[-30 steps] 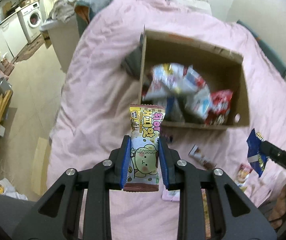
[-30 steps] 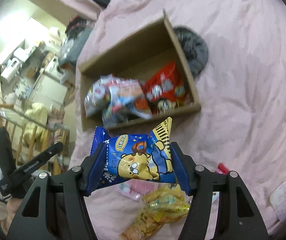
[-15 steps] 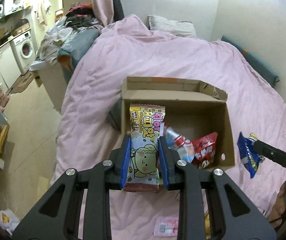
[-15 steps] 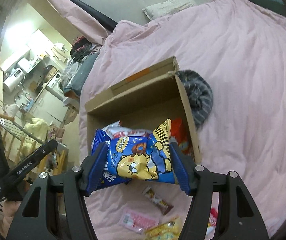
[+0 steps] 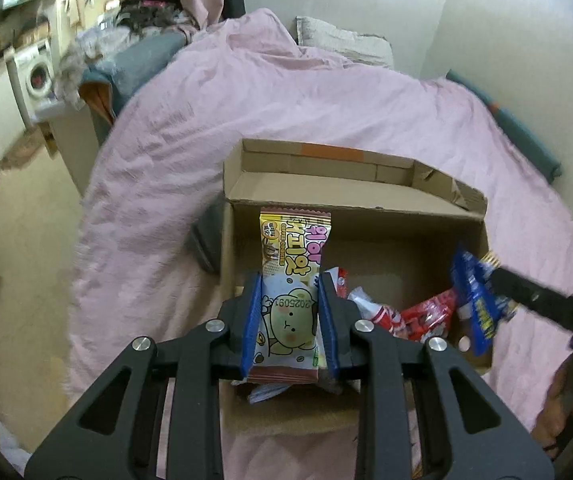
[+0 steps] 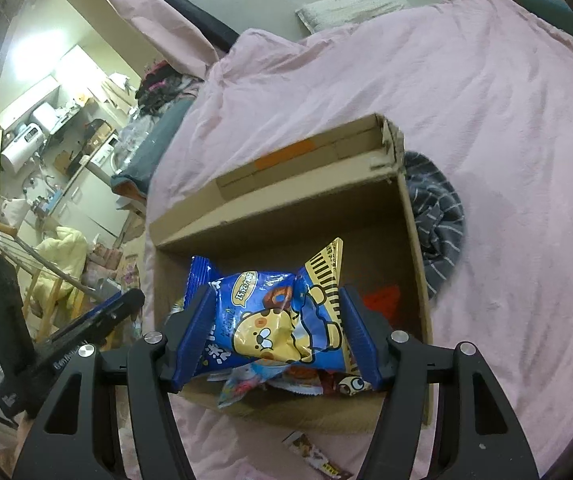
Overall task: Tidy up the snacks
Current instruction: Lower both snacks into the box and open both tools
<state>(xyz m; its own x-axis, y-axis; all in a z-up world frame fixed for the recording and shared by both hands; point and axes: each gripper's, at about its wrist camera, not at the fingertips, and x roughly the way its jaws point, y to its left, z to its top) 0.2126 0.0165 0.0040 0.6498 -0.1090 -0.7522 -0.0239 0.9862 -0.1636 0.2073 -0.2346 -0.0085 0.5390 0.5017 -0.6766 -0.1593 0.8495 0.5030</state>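
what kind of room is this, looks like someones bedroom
Most likely a small studio flat, with the work done on a bed: a pink duvet and a pillow by the wall, and a washing machine with kitchen shelves in the same open space. The cardboard box sits on the duvet.

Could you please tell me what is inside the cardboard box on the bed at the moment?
The cardboard box holds a red packet and a red-and-white wrapper. The rest is hidden behind the left gripper and its yellow snack.
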